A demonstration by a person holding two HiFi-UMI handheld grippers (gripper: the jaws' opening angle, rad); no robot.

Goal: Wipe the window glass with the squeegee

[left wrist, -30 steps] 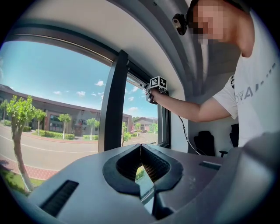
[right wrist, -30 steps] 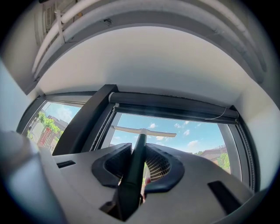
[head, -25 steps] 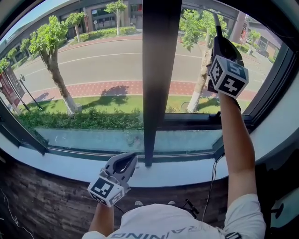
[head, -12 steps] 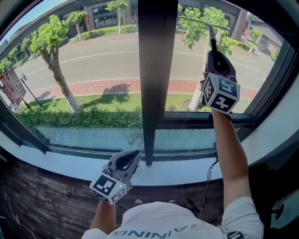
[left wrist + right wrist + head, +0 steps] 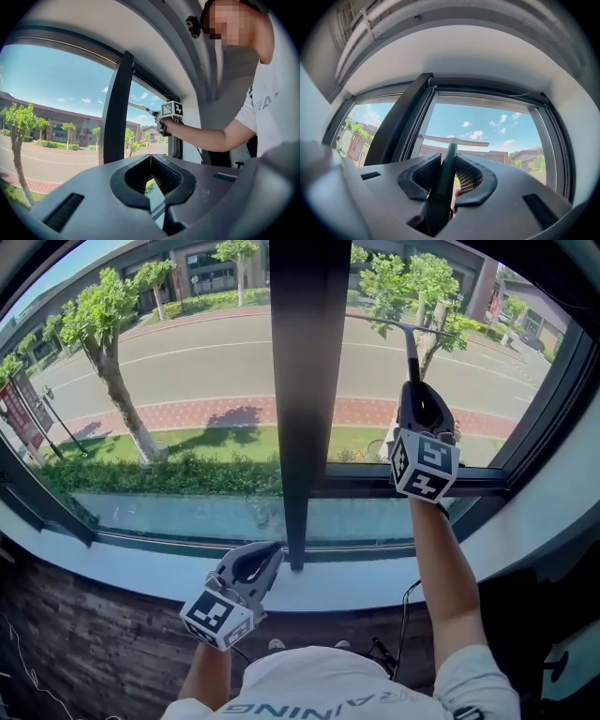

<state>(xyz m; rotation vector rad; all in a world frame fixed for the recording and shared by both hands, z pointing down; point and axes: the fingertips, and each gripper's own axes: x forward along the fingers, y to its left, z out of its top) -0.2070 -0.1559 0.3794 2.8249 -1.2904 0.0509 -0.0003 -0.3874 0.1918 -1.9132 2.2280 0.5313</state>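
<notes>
Beside the mullion (image 5: 305, 381), my right tool (image 5: 413, 395), gripping the squeegee (image 5: 410, 338), has slid lower down the glass (image 5: 366, 381); left tool (image 5: 253, 563) closed.

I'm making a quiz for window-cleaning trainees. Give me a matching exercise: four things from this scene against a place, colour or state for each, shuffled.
1 squeegee
2 left claw
3 right claw
4 window post

A shut, holding nothing
B dark and upright
C raised at the right pane
D shut on the squeegee handle

Pairs: 1-C, 2-A, 3-D, 4-B
</notes>
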